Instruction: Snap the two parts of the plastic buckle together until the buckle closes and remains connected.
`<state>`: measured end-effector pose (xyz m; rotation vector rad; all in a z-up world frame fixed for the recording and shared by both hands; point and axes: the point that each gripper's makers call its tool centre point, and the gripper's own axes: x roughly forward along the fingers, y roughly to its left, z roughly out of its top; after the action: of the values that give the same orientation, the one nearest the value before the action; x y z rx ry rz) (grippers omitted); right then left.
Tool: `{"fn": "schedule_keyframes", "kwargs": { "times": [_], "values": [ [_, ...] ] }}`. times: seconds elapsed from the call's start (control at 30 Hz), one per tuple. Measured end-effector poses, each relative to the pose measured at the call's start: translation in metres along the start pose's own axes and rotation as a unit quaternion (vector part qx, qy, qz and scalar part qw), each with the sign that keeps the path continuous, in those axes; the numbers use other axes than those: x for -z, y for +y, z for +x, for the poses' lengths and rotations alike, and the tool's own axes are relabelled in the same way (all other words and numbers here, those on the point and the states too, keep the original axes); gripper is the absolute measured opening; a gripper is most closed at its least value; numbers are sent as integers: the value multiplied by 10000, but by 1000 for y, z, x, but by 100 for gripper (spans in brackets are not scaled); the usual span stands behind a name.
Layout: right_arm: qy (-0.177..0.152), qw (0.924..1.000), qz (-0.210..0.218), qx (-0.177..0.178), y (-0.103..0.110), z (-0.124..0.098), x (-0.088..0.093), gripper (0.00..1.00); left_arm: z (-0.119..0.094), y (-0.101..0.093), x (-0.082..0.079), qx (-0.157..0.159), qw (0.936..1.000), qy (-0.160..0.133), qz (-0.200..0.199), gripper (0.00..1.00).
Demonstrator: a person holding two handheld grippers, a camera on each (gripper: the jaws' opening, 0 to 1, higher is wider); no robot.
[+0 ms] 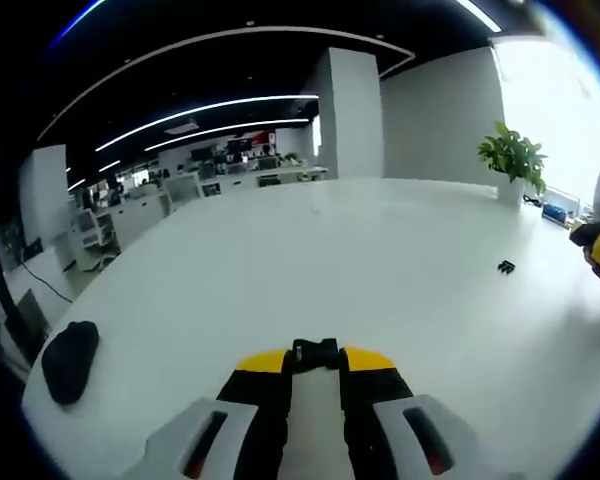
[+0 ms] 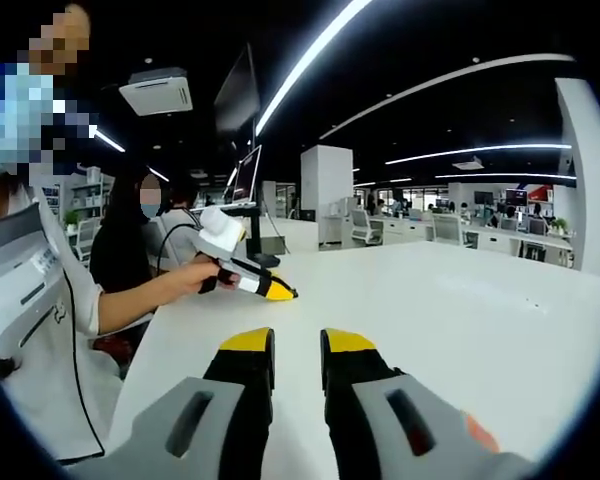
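Observation:
My left gripper [image 1: 316, 358] is shut on a small black buckle part [image 1: 315, 353], pinched between its yellow-tipped jaws just above the white table [image 1: 360, 260]. The other black buckle part [image 1: 506, 266] lies loose on the table, far to the right. My right gripper [image 1: 598, 242] shows at the right edge of the left gripper view, near that loose part. In the right gripper view, my right gripper [image 2: 296, 345] stands open with nothing between its jaws. The left gripper [image 2: 248, 272], held by a hand, hovers over the table ahead and to the left.
A black rounded object [image 1: 70, 360] lies near the table's left edge. A potted plant [image 1: 515, 160] stands at the far right corner. Seated people [image 2: 130, 255] are at the table's left side in the right gripper view, with a monitor [image 2: 245, 175] behind them.

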<state>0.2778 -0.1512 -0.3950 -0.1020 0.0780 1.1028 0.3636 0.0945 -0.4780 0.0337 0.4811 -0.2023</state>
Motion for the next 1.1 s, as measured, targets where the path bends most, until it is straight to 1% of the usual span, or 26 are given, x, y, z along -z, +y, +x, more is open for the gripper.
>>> {"fn": "schedule_keyframes", "kwargs": {
  "times": [0.1, 0.27, 0.37, 0.67, 0.8, 0.87, 0.93, 1.0, 1.1],
  "values": [
    [-11, 10000, 5, 8, 0, -1, -1, 17, -3, -4, 2, 51, 10000, -40, 1, 18],
    [0, 10000, -1, 26, 1, -3, 0, 17, -5, -2, 2, 21, 10000, -64, 61, 18],
    [5, 10000, 7, 36, 1, -3, 0, 17, -7, -1, 0, 7, 9999, -138, -5, 18],
    [-3, 10000, 25, 24, 3, -4, 1, 17, -7, -1, 4, -21, 10000, -88, 26, 18],
    [4, 10000, 31, 26, 4, -4, 2, 17, -7, -3, 5, 26, 9999, -87, -54, 24],
    [9, 10000, 33, 22, 4, -4, 2, 17, -7, -3, 5, 48, 9999, -76, -91, 25],
    [7, 10000, 37, 31, 4, -4, 2, 17, -8, -2, 5, -6, 10000, -86, -40, 26],
    [4, 10000, 39, 29, 4, -5, 2, 17, -10, -1, 4, -37, 9999, -109, -15, 26],
    [-4, 10000, 40, 32, 5, -5, 1, 17, -15, 1, -2, -33, 9996, -281, -82, 26]
  ]
}}
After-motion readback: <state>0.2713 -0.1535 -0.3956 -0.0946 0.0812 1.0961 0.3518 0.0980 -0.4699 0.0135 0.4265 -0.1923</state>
